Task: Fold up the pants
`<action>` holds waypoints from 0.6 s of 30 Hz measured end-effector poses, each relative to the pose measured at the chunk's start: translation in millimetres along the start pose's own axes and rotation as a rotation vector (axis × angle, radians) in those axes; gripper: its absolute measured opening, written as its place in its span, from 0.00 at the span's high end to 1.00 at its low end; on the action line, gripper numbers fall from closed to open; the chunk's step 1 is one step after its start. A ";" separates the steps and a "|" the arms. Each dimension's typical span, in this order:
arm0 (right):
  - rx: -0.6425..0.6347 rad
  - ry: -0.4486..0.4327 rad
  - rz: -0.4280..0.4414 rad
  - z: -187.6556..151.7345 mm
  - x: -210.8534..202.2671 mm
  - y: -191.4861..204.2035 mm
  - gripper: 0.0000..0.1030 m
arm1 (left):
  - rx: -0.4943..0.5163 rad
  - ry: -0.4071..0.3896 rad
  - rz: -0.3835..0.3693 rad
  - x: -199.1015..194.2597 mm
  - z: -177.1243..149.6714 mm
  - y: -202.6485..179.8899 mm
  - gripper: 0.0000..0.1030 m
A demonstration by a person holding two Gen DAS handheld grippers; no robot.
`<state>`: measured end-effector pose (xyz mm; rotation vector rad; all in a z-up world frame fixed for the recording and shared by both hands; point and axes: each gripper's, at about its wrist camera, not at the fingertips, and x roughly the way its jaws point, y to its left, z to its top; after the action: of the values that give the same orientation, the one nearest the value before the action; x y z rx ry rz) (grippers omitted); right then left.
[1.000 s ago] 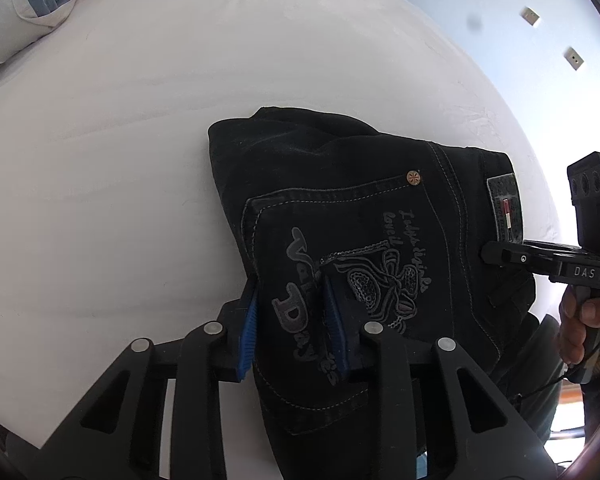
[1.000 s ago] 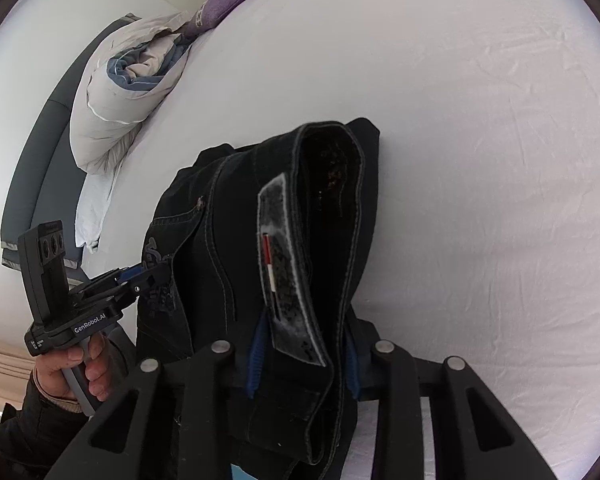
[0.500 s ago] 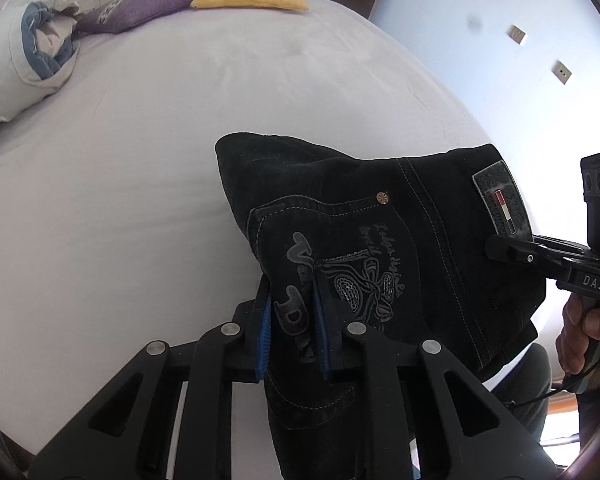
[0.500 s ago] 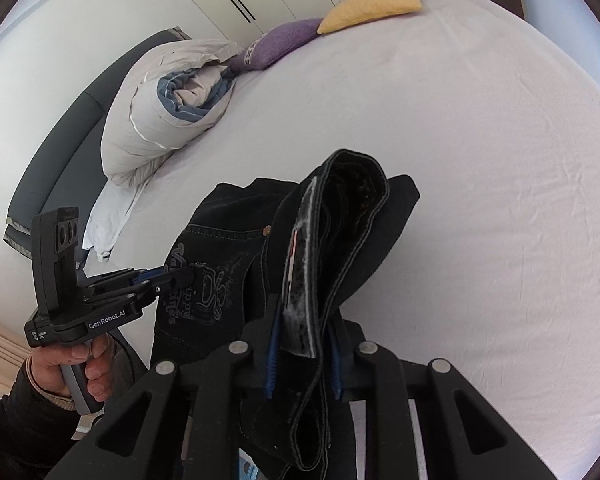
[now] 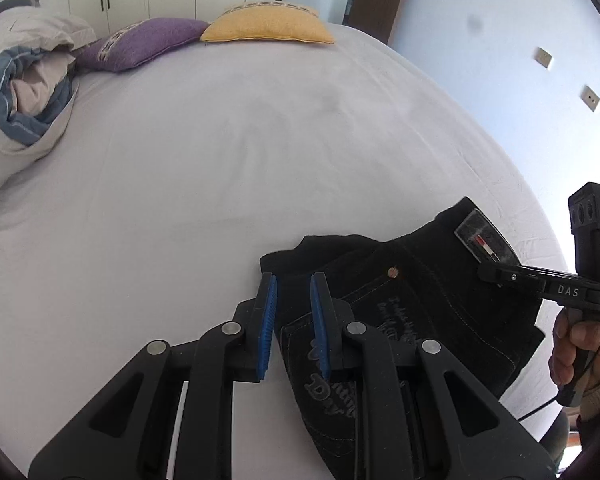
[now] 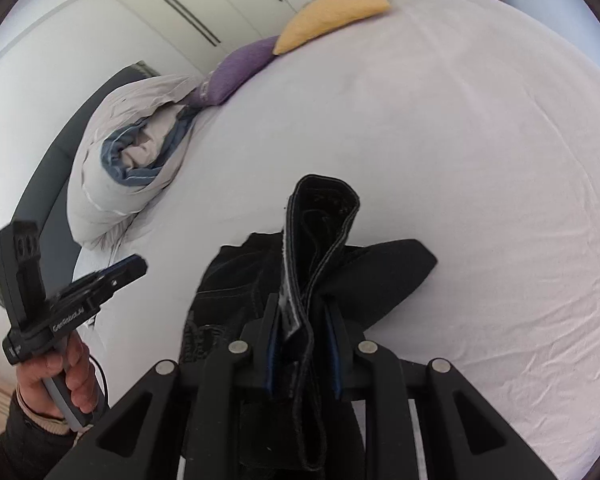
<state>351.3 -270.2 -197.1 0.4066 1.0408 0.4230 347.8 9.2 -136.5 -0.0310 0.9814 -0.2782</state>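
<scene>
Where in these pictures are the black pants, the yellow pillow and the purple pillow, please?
black pants [image 5: 440, 312]: left wrist view, back panel near the rivet.
yellow pillow [image 5: 266, 26]: left wrist view, middle of its top face.
purple pillow [image 6: 236, 70]: right wrist view, middle of its side.

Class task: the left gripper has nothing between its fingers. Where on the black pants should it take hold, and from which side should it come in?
Probably the near folded edge of the black pants, just ahead of the left gripper. Come in low from the bed's near side: that edge is layered and thin enough to fit between the fingers. The right gripper clamps the waistband end.
</scene>
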 end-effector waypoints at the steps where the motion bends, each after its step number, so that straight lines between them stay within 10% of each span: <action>1: -0.006 0.022 -0.007 -3.8 1.0 -7.3 0.69 | -0.013 0.007 -0.004 5.6 -5.3 4.9 0.84; 8: 0.067 0.040 -0.001 -32.3 -3.0 -30.8 0.67 | -0.129 0.053 -0.029 38.2 -45.2 31.6 0.84; 11: 0.144 0.067 -0.036 -36.6 4.5 -43.8 0.29 | -0.157 0.088 -0.041 47.6 -58.9 31.6 0.84; 18: 0.153 0.070 0.032 -56.9 3.3 -49.3 0.29 | -0.244 0.131 -0.085 54.7 -89.8 41.0 0.73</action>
<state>309.3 -303.4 -250.2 0.5490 1.1396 0.3892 311.4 44.2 -237.4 -0.2810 1.1424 -0.2394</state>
